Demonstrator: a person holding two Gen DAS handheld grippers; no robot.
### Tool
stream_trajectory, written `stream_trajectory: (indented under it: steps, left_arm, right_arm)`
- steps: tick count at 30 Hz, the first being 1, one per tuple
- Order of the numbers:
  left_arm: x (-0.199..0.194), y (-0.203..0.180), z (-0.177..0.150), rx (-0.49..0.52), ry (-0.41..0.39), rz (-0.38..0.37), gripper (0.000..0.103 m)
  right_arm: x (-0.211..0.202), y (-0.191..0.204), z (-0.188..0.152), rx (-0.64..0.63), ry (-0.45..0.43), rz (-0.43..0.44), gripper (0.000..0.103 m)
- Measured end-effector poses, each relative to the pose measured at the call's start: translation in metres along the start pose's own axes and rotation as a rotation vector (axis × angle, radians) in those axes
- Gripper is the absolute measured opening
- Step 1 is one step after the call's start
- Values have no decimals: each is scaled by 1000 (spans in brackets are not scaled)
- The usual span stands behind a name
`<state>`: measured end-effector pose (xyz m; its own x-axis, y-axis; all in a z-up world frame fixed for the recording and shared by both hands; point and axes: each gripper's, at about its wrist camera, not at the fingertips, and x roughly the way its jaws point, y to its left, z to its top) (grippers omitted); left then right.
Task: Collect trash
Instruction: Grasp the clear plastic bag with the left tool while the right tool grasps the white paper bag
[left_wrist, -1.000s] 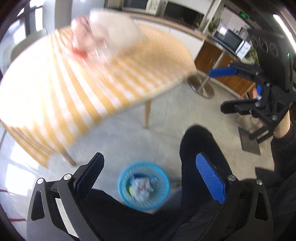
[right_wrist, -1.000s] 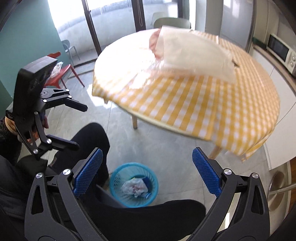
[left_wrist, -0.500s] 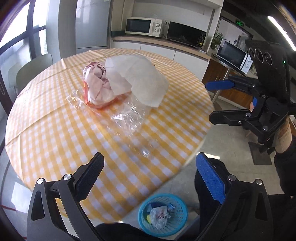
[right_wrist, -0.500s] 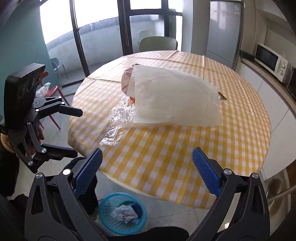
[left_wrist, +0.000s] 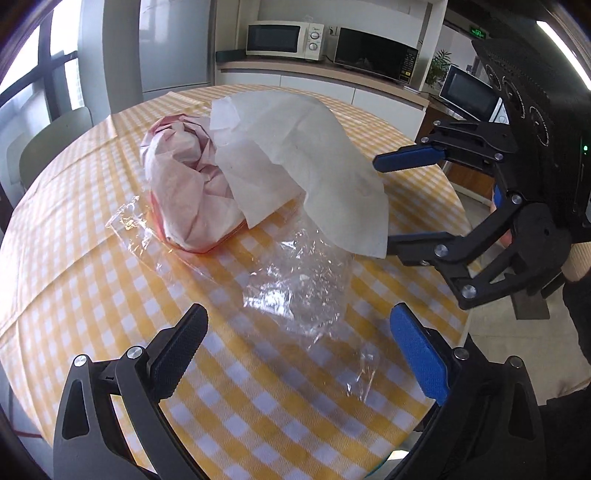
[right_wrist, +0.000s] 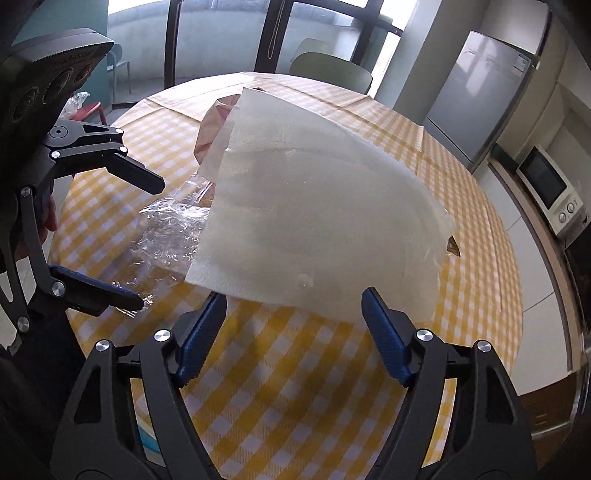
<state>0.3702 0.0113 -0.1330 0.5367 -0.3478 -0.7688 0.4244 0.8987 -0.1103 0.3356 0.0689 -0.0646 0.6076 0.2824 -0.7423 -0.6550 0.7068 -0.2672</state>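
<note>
On the round table with a yellow checked cloth lie three pieces of trash: a crumpled pink paper wrapper, a large white paper sheet draped over it, and crumpled clear plastic film in front. My left gripper is open and empty just short of the film. My right gripper is open and empty at the near edge of the white sheet; it also shows in the left wrist view.
Microwaves stand on a counter behind the table. A fridge and a green chair stand at the far side. A sliver of the blue bin shows below the table edge.
Both grippers have risen from over the blue floor bin and moved in over the table, close to the trash. Both stay open.
</note>
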Motion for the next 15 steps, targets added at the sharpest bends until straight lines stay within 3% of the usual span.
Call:
stream_trajectory:
  steps: [2,8,13,15]
  left_arm:
    - [2,-1,2,-5,3,0,95]
    - [11,-3,11,-14,11,-8,89]
    - [19,-2,16,-25,19,0,71]
    - [20,-2,19,-41,15,4,62]
  right_arm:
    - [4,-2,2,0,3,-7,62]
    - [6,-23,5,101,-9,59,33]
    - [15,-38,6,164,5,85,11]
    - [15,-44,6,204,3,103,7]
